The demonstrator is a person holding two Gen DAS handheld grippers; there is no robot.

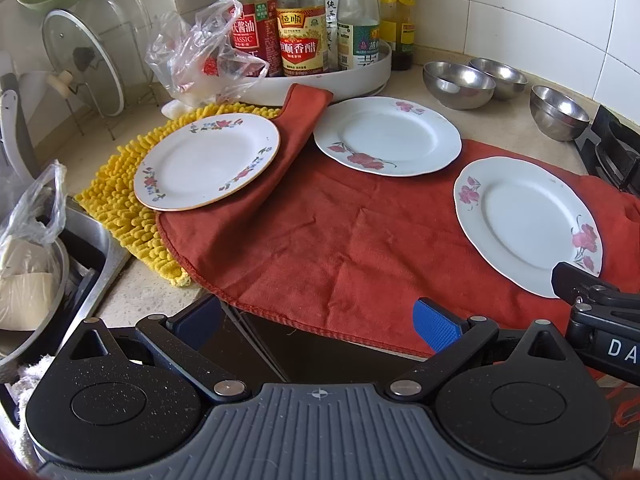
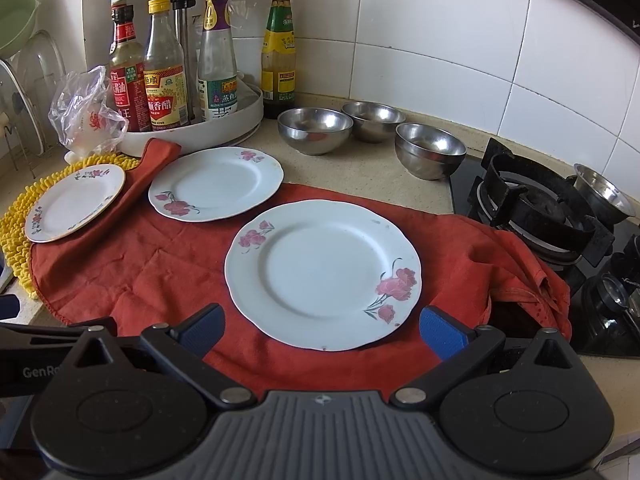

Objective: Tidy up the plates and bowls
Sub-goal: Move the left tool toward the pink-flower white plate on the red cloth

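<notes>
Only right view: stove point(image 2: 536, 216). Only left view: sink point(image 1: 86, 240), partly cut off. Both: three plates point(image 2: 322, 274), left tool point(image 1: 318, 322) and right tool point(image 2: 322, 330) wide, empty.

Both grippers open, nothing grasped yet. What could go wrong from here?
1. The nearest plate lies flat on the rumpled red cloth; the right gripper may pinch cloth along with the rim.
2. The small plate straddles the yellow mat and a cloth fold, so it could rock.
3. The steel bowls sit close together and may clatter.
</notes>
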